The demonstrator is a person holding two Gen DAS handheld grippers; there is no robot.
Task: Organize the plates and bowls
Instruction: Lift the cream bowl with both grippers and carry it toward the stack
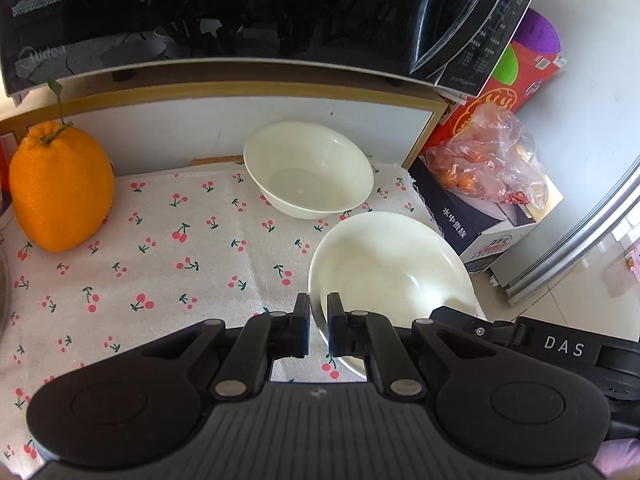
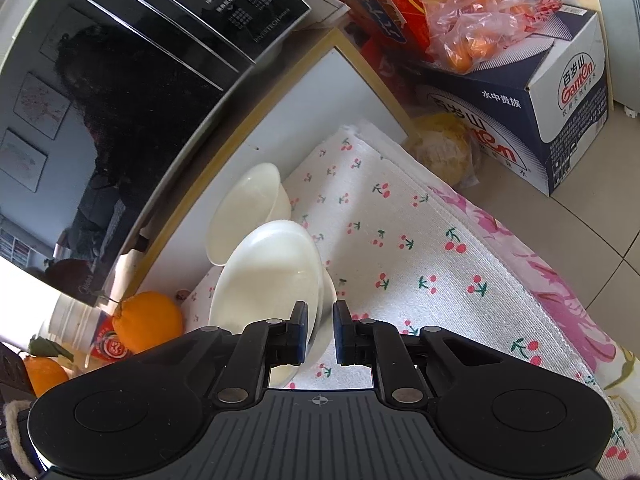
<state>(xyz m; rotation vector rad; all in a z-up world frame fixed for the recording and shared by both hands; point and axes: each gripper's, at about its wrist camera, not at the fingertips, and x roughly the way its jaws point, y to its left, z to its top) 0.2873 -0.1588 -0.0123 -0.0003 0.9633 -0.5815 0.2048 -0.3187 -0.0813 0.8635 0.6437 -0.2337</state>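
Altogether two white bowls (image 1: 308, 168) (image 1: 390, 264)

A home kitchen: microwave (image 1: 240, 12), cherry-print cloth (image 1: 160, 264), fridge (image 1: 580, 240), bagged fruit (image 1: 492, 160) on drink cartons (image 2: 560, 92)

The near bowl (image 1: 390, 264) loses its closest rim behind the left claw (image 1: 319, 326) in the left wrist view, so the exact contact of the pads there is partly masked. In the right wrist view, the right claw (image 2: 321, 330) covers the lower edge of that same bowl, and the far bowl (image 2: 250, 208) is half hidden behind it. The microwave (image 1: 240, 12) is cut off by the top edge, its door showing only dim reflections. The fruit inside the plastic bag (image 1: 492, 156) is blurred by the film. A second orange (image 2: 44, 374) is clipped at the left edge.
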